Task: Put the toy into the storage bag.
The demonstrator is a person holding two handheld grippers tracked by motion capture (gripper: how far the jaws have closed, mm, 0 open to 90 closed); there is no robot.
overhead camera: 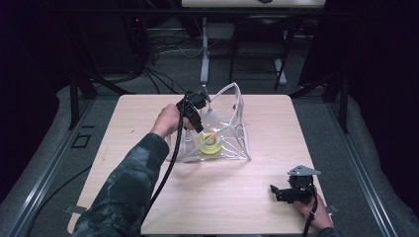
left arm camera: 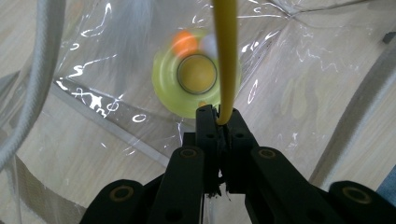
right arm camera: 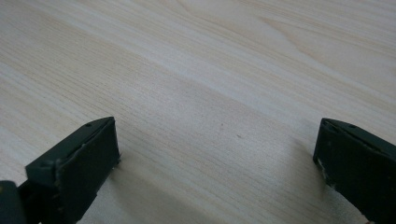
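Observation:
A clear plastic bag (overhead camera: pixel 236 144) with white cord handles (overhead camera: pixel 225 91) stands open on the wooden table (overhead camera: pixel 276 118). Inside it lies a round yellow-green object (overhead camera: pixel 211 143) with a yellow centre; in the left gripper view that object (left arm camera: pixel 164 79) has a blurred orange ball (left arm camera: pixel 184 43) beside it. My left gripper (overhead camera: pixel 199 127) hangs over the bag's mouth, pointing down, shut (left arm camera: pixel 217 115) on a thin yellow strip (left arm camera: pixel 226 56) that runs straight away from the jaws. My right gripper (overhead camera: pixel 274 190) rests low at the table's near right, open (right arm camera: pixel 217 140), with only bare wood between its jaws.
A white cord handle (left arm camera: pixel 42 65) curves down the left of the left gripper view. Black frame legs, cables and a white stand post (overhead camera: pixel 204 54) sit on the floor beyond the table. Bare wood lies between the bag and the right gripper.

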